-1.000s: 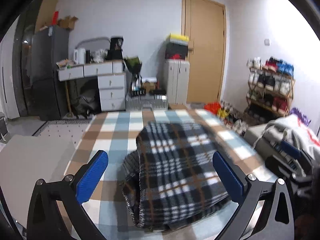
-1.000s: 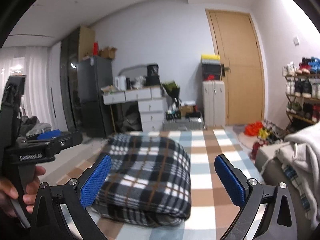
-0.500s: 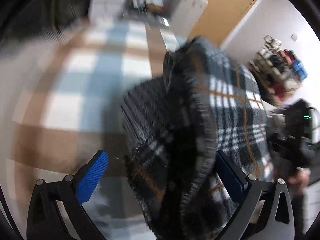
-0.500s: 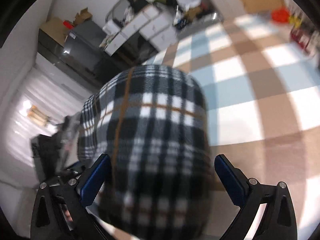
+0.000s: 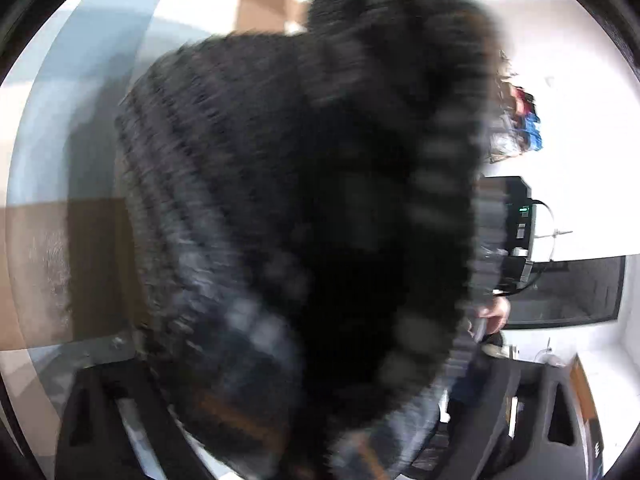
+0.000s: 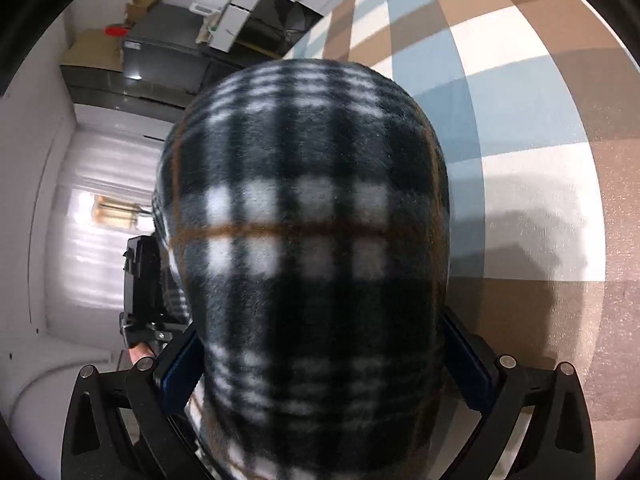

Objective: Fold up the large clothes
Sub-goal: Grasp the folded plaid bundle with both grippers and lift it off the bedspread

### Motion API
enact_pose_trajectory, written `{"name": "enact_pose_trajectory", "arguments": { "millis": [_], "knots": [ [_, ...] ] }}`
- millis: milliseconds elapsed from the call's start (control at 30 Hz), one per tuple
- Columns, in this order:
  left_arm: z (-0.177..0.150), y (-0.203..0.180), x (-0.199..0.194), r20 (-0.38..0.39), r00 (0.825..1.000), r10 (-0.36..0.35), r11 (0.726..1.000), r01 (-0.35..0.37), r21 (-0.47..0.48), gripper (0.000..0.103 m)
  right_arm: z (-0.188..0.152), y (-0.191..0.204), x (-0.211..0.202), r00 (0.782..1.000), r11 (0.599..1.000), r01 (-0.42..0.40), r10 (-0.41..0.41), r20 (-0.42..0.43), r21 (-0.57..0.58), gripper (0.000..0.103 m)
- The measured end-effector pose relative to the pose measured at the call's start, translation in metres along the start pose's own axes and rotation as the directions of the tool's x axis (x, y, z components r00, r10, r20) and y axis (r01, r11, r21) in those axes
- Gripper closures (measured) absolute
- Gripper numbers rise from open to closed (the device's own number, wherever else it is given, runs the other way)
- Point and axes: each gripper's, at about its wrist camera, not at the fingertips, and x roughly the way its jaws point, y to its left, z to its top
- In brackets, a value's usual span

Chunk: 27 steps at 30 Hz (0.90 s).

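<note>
Figure: a folded plaid fleece garment (image 6: 312, 248) is shown bundled thick on a checked blue, brown and white cover (image 6: 532, 132); whether a bed or the floor lies beneath cannot be told. The step in hand is judged to be the gripping of the folded bundle from two sides, for a further fold or for carrying it away.

In the right wrist view the bundle is seen lying between the fingers (image 6: 466, 364) of the right gripper (image 6: 324, 364). The blue pads stand just beside its flanks, spread wide; whether they press on the fleece cannot be told.

In the left wrist view the left gripper (image 5: 304, 420) is heavily blurred and mostly covered by the same fleece (image 5: 304, 200). Its jaws are closing, with fabric between them; a firm grip is not shown.

The next move is judged to call for both pairs of fingers to be closed fully on all layers before any lift, so that no inner layer slips out.

The fleece appears soft and bulky, in black, white and grey checks with thin brown lines, rounded at its folded edge. Left of the bundle, the other handle and part of a hand (image 6: 140, 354) are visible
</note>
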Motion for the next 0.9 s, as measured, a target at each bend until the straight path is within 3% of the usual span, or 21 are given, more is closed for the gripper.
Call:
{"name": "enact_pose_trajectory", "arguments": {
  "millis": [167,267,567,700,833,900],
  "knots": [
    [-0.02,-0.041,-0.015,-0.009,1.0,0.03,0.997,-0.029,0.071,0.03,-0.033,0.008,-0.02,0.994,1.0,-0.03,0.029,0.105,0.008,0.014],
    [-0.032,-0.066,-0.016,-0.033,0.999,0.033,0.994,-0.029,0.109,0.03,-0.054,0.015,-0.036,0.985,0.999,-0.032,0.03,0.168,0.008,0.019],
    [-0.041,-0.174,0.0,-0.046,0.999,-0.024,0.972,0.034,0.231,0.03,-0.096,0.055,-0.132,0.947,0.998,0.041,-0.026,0.319,-0.042,0.019],
    [-0.045,-0.268,0.019,-0.067,0.996,-0.063,0.939,0.082,0.334,0.03,-0.121,0.064,-0.202,0.918,0.996,0.086,-0.066,0.392,-0.032,0.019],
    [-0.049,-0.385,0.067,-0.113,0.987,-0.113,0.881,0.152,0.448,0.03,-0.152,0.071,-0.304,0.867,0.989,0.145,-0.128,0.481,0.002,0.019],
    [-0.05,-0.433,0.098,-0.138,0.981,-0.137,0.857,0.187,0.48,0.03,-0.163,0.074,-0.357,0.838,0.974,0.224,-0.201,0.508,0.016,0.019]
  ]
}}
